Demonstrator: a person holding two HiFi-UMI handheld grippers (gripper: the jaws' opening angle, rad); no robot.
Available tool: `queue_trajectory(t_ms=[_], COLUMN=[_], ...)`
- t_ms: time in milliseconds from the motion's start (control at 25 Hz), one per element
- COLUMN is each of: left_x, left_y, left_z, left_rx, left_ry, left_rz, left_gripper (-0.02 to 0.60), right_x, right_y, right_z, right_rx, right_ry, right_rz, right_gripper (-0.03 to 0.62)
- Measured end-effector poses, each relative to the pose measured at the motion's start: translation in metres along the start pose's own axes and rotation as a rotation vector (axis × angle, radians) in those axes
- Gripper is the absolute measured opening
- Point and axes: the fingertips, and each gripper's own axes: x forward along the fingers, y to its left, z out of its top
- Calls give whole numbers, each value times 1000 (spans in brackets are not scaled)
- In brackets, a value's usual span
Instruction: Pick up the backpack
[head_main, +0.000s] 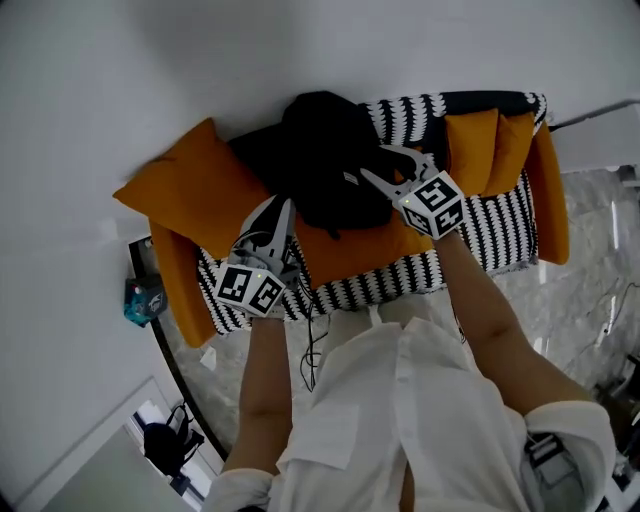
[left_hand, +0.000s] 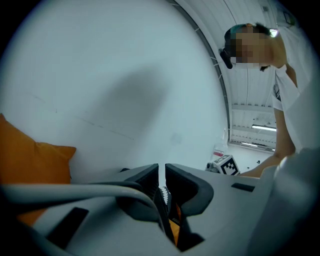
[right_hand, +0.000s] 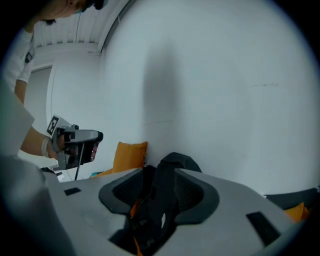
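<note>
— Where's the backpack (head_main: 325, 150)?
— It's black and slumps on the striped sofa (head_main: 500, 225) against the white wall (head_main: 150, 60), with an orange cushion (head_main: 195, 185) just beside it.
— And the right gripper (head_main: 378, 163)?
— At the bag's top. Its fingers (right_hand: 192, 187) are released, spread either side of a black strap (right_hand: 167, 170).
— The left gripper (head_main: 278, 210)?
— Near the bag's left side, fingers (left_hand: 145, 177) clenched on nothing

Wore a white short-sleeved shirt (head_main: 400, 420). Left hand-held gripper (head_main: 281, 208) and right hand-held gripper (head_main: 385, 165) were grey-bodied, black-padded, each with a black-and-white marker cube.
</note>
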Motion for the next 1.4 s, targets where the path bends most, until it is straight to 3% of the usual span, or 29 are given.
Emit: queue_trajectory(t_ms=[600,760,920,1400], left_x=[13,11,9,12], left_y=[38,45,48,57], left_z=[-25,-32,-39,-51], left_rx=[-46,-57,-67,-92], left_ry=[36,47,57,70], left_rz=[45,55,60,72], left_gripper=[58,58,58,58], right_x=[98,115,121,107], right_y=[-48,-52,-59,-45], right_z=[-67,-80,-84,-86], right_rx=[30,28,18,16], right_ry=[224,267,277,245], right_rz=[-5,-43,-93,-61], right_gripper=[247,252,201,75])
